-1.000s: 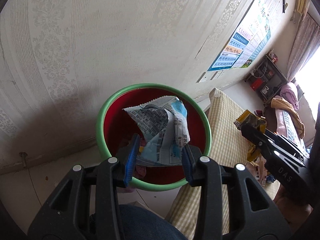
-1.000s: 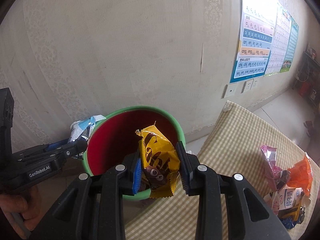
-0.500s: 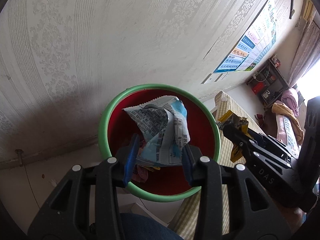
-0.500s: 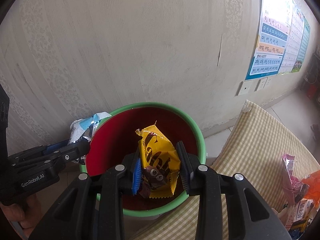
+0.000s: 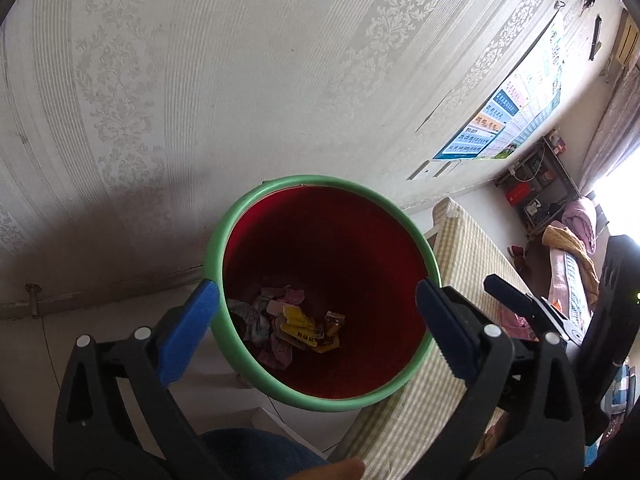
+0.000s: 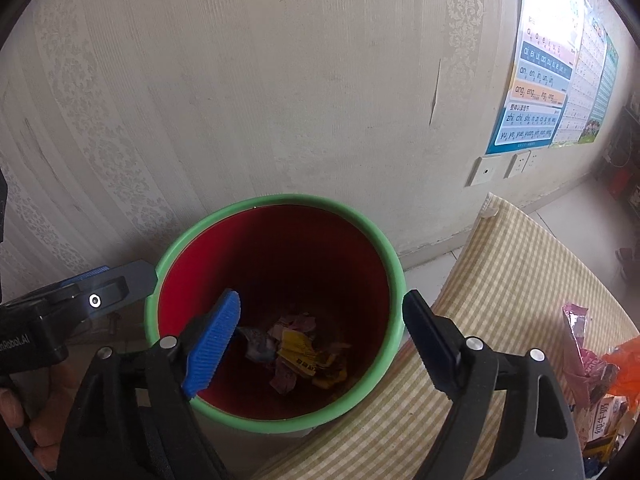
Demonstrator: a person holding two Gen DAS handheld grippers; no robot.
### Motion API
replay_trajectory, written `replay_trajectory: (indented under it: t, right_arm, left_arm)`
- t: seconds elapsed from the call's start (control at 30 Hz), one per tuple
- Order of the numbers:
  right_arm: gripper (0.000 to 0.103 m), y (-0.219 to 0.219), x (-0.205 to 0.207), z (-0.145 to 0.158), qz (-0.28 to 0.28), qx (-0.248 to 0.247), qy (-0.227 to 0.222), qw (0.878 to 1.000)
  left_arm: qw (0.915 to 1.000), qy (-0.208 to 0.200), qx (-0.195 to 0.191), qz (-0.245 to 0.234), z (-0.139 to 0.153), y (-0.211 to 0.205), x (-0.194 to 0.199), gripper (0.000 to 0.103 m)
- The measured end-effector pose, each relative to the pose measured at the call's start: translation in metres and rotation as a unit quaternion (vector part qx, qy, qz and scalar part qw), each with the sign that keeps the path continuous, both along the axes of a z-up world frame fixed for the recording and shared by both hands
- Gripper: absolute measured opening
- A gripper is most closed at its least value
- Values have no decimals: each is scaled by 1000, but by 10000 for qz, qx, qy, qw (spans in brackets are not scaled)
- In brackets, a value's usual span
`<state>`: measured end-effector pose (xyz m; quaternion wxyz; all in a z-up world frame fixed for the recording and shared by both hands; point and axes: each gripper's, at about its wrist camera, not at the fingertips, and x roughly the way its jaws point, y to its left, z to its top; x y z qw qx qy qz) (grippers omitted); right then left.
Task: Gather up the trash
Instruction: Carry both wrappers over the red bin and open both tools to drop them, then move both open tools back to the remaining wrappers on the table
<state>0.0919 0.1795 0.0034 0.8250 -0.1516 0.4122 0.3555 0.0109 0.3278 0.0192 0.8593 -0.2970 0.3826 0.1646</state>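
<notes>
Embossed wallpaper (image 5: pixel 200 80) rose behind a round red bucket (image 5: pixel 320 240) – smooth green rim – below both grippers, left gripper (image 5: pixel 316 320) and right gripper (image 6: pixel 320 328), jaws opening, empty; crinkled wrappers (image 6: pixel 296 352) lay inside.

I see the table's yellow checked cloth (image 6: pixel 516 280) at four o'clock, snack wrappers (image 6: pixel 592 364) heaped at its right edge; the red bin (image 6: pixel 276 424) stands on the floor (image 6: pixel 424 276) beside it.

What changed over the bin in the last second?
Both grippers let go: the left gripper dropped its blue-white wrapper and the right gripper its yellow packet into the bin. Both jaws are opening, nothing between them. The bin and the wrappers on the tablecloth stayed put.
</notes>
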Motion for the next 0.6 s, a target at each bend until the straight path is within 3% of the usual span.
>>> replay_trajectory:
  t: [0.6]
  right_arm:
    - [87, -72, -34, 26, -424, 214, -14, 9989]
  left_arm:
    - [9994, -97, 252, -232, 30, -44, -9, 97]
